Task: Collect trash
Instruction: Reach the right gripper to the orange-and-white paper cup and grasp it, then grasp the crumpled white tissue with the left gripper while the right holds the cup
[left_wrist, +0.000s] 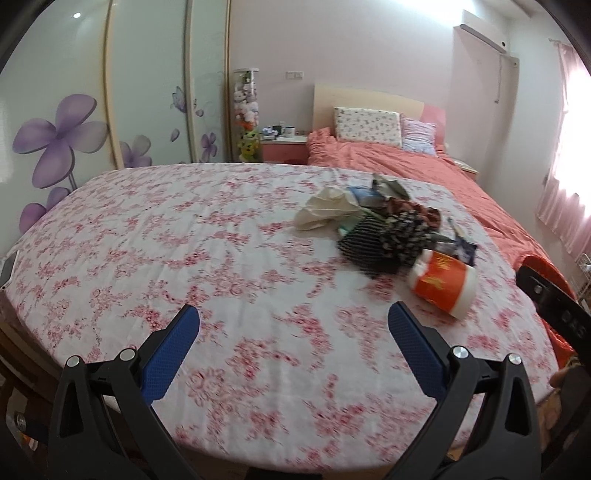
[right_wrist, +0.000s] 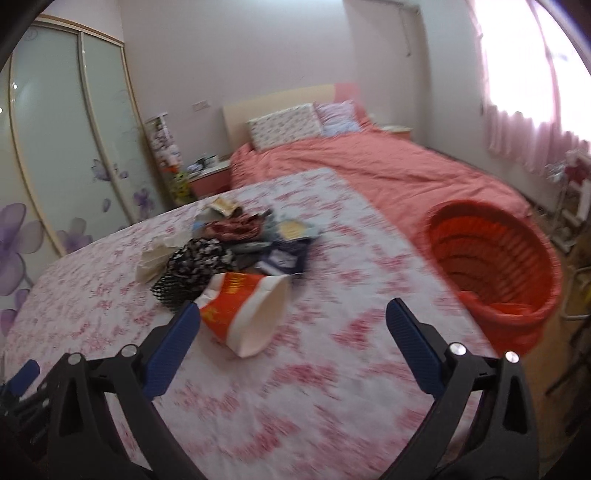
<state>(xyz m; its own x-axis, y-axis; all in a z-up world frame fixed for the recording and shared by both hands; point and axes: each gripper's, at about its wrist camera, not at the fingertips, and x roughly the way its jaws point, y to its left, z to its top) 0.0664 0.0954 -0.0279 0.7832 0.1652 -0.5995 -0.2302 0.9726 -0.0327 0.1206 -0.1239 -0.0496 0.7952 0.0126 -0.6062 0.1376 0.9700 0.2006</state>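
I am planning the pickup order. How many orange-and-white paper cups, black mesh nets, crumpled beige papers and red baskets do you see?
Orange-and-white paper cup: 1
Black mesh net: 1
Crumpled beige paper: 1
Red basket: 1
Total: 4

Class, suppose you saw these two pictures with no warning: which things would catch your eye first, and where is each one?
First, the heap of trash in the middle of the floral cloth, with an orange and white paper cup lying on its side at the near edge. Next, the red basket to the right of the cloth, beside the salmon bed. Both the left gripper and the right gripper are open and empty.
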